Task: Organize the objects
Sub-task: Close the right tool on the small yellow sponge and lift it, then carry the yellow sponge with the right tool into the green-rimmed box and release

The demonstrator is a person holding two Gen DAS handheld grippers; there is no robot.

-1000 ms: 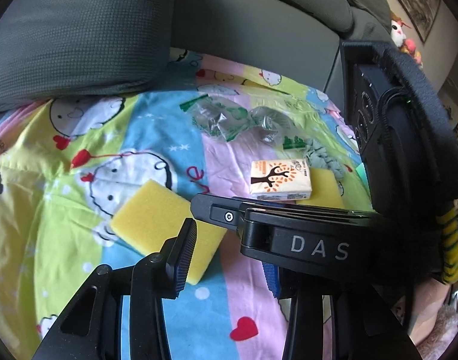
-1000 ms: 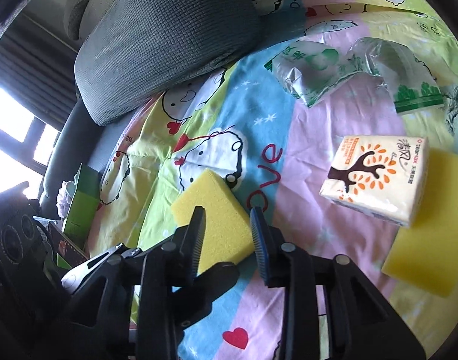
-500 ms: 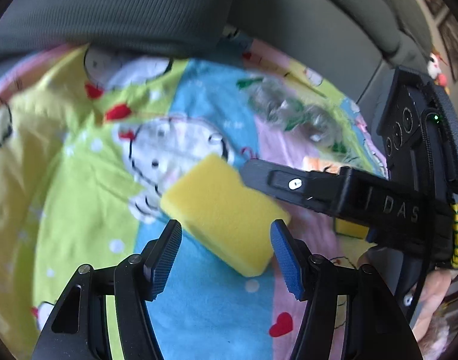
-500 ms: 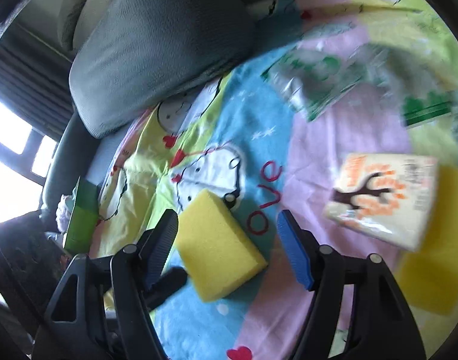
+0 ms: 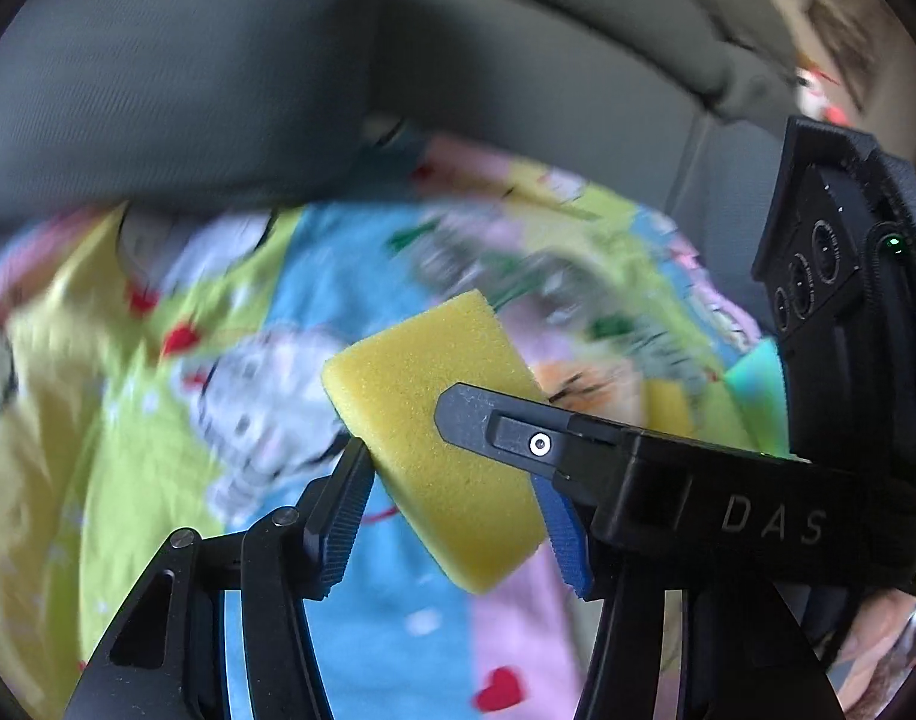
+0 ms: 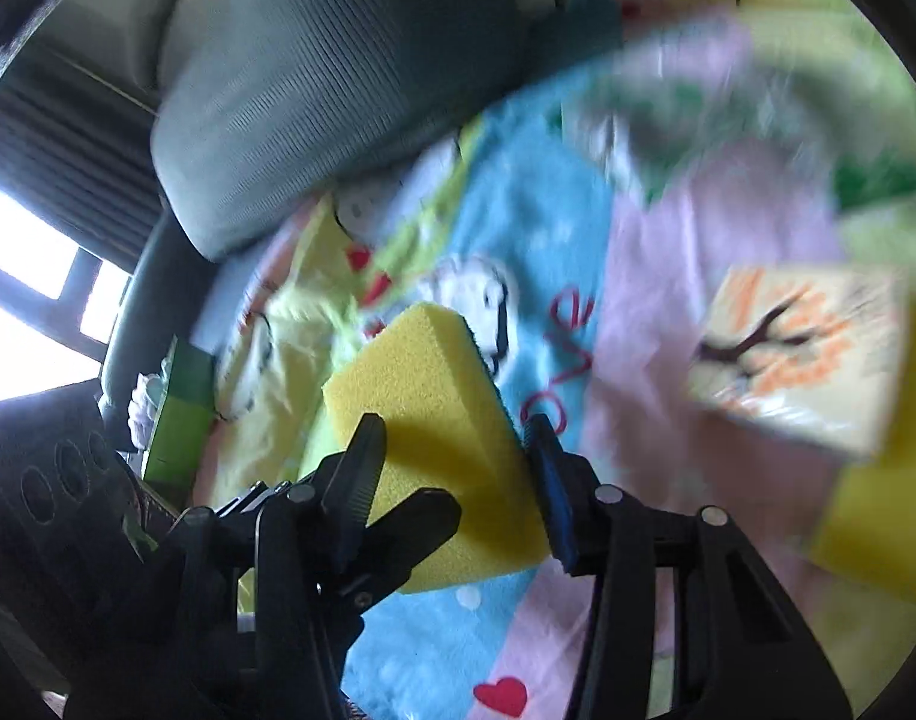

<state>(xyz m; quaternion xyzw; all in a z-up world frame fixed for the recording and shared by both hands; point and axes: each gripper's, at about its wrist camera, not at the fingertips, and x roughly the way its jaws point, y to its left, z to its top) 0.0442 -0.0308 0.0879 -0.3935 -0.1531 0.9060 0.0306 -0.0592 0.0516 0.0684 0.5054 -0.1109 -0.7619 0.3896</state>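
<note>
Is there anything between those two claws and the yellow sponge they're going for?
Nothing visible. The yellow sponge already sits between the fingers of both the left claw and the right claw, each pressing its sides. The tissue pack lies off to the side, out of the way.

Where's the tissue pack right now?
Right wrist view, right side: the tissue pack lies on the cartoon blanket, overlapping the second yellow sponge.

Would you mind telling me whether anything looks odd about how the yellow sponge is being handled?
Yes: both tongs grip the same yellow sponge at once. The left tongs and right tongs each pinch it, tilted above the cartoon sheet.
</note>
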